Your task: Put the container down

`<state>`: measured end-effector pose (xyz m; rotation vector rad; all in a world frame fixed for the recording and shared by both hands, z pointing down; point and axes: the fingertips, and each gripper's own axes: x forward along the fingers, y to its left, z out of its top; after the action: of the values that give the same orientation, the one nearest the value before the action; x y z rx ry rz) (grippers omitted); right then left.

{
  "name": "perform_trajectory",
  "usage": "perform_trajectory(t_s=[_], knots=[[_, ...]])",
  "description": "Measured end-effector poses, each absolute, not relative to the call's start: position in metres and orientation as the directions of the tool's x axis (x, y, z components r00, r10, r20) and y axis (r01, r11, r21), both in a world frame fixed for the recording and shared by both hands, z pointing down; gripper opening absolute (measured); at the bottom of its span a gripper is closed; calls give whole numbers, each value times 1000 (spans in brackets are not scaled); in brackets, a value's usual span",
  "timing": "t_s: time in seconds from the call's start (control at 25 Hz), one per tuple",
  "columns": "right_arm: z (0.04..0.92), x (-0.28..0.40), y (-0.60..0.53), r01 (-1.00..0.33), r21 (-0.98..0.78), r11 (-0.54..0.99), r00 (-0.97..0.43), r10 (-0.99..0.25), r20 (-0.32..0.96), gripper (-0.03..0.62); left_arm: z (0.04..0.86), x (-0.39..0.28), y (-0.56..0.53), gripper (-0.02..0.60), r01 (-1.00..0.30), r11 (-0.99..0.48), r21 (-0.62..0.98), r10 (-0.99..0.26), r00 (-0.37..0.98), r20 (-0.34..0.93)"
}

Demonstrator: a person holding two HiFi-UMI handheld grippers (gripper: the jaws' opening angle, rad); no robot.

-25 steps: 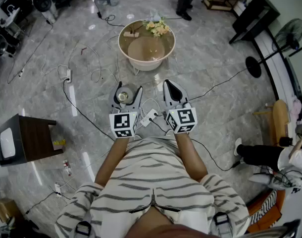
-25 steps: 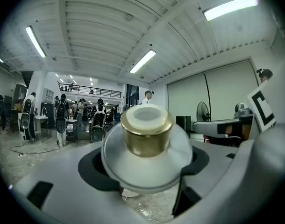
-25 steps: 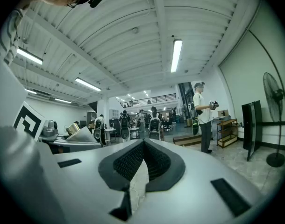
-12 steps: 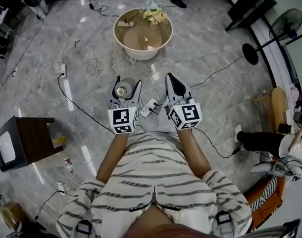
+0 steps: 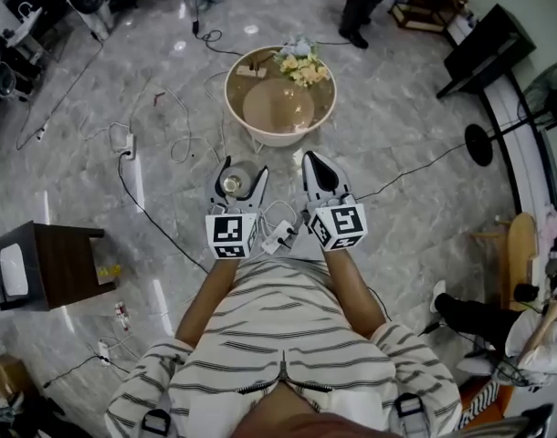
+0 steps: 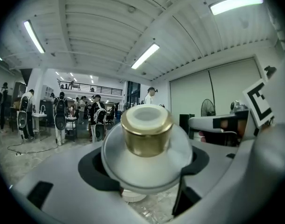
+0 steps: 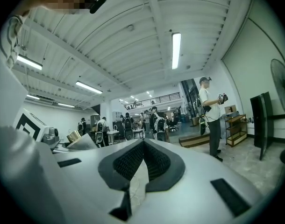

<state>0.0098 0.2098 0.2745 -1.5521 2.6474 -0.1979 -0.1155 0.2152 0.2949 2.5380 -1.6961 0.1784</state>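
Observation:
The container [image 5: 231,183] is a clear round jar with a gold cap [image 6: 146,132]. My left gripper [image 5: 240,167] is shut on it, its dark pads pressing on both sides of the jar's body [image 6: 147,164], and holds it upright above the floor. Beside it, my right gripper [image 5: 315,161] is shut with nothing in it; in the right gripper view its ribbed pads [image 7: 154,160] meet at the tips. Both grippers point at a round glass-topped table [image 5: 280,108] just ahead, which carries a bunch of flowers [image 5: 304,62] at its far edge.
Cables and a white power strip [image 5: 277,235] lie on the marble floor under the grippers. A dark side table [image 5: 46,263] stands at the left and a floor fan [image 5: 484,144] at the right. One person stands beyond the round table [image 5: 365,7]; another sits at the right [image 5: 534,322].
Both grippers have moved forward together, and the gap to the round table has shrunk. The jar stays held in the left gripper.

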Motion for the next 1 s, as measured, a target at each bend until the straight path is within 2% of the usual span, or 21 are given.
perform_trajectory(t_s=[0.44, 1.0], knots=[[251, 78, 45, -786, -135, 603, -606, -795, -24, 6, 280, -39, 74, 331, -963, -268, -2, -955, 266, 133], [281, 93, -19, -693, -150, 706, -716, -698, 21, 7, 307, -5, 2, 331, -985, -175, 8, -964, 173, 203]])
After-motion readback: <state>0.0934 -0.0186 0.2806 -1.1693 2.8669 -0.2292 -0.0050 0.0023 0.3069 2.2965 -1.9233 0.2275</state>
